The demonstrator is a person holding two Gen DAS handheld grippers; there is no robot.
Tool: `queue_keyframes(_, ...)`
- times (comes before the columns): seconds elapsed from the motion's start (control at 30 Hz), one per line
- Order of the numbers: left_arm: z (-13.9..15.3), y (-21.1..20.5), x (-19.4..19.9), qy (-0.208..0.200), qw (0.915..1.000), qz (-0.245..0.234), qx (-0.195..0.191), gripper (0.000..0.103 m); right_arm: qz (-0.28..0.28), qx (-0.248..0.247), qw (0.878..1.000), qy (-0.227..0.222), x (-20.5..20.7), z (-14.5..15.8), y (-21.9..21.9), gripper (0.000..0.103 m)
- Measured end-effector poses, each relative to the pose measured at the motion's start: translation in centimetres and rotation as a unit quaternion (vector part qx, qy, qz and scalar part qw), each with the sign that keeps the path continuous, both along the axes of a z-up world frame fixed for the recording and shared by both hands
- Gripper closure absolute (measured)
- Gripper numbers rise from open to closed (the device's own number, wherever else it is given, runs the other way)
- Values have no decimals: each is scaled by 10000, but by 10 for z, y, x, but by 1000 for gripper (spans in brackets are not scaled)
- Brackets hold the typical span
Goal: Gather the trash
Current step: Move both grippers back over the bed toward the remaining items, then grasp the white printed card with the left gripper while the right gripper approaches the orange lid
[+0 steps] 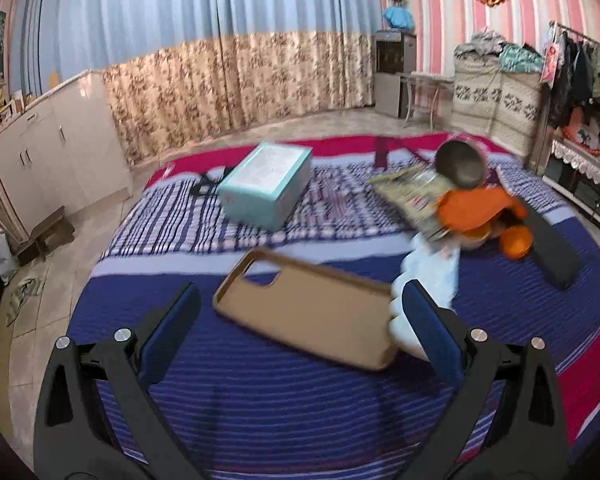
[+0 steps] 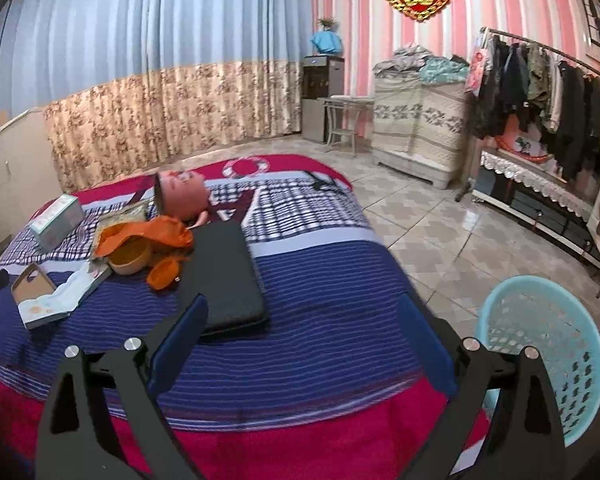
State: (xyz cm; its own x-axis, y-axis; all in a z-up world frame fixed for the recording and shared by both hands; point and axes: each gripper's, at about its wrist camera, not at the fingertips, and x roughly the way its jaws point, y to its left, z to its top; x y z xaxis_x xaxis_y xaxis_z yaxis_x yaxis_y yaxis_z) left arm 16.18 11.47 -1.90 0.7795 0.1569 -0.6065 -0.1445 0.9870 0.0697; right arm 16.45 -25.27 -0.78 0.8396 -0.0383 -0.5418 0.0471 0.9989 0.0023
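On the blue striped bedspread (image 1: 284,408) lies a tan phone case (image 1: 306,316), between the fingers of my open left gripper (image 1: 300,300). A crumpled white paper (image 1: 432,276) touches the case's right end, by the right finger. Farther right sit a snack wrapper (image 1: 412,192) and an orange plastic bag (image 1: 476,208). In the right wrist view the orange bag (image 2: 148,236), white paper (image 2: 64,296) and phone case (image 2: 32,280) lie far left. My right gripper (image 2: 304,308) hangs open and empty over the bed's near edge. A light-blue waste basket (image 2: 540,352) stands on the floor to its right.
A teal box (image 1: 266,184), a pink bowl on its side (image 2: 180,192), an orange bowl (image 2: 128,260) and a flat black pad (image 2: 224,272) also lie on the bed. White cabinets (image 1: 56,152) line the left wall. A clothes rack (image 2: 548,92) stands on the right.
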Motion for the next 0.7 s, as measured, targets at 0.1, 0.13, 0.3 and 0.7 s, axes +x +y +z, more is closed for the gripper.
queue_keyframes(0.1,-11,9,5,159,9998,-17,-101,6,87,-156,9998,118,6,-7,13,9)
queue_keyframes(0.13,-12,9,5,183,9997,-49,-161,6,105,-201,9996,145,8,-9,17,9)
queue_keyframes(0.3,-10,-7,11,134,9987,-432,-239,6,153,-379,9989,214,12,-16,26,10)
queue_keyframes(0.7,-27,-91,79,808,9842,-1538,347,6,-26,-193,9996,208,13,-13,10,10)
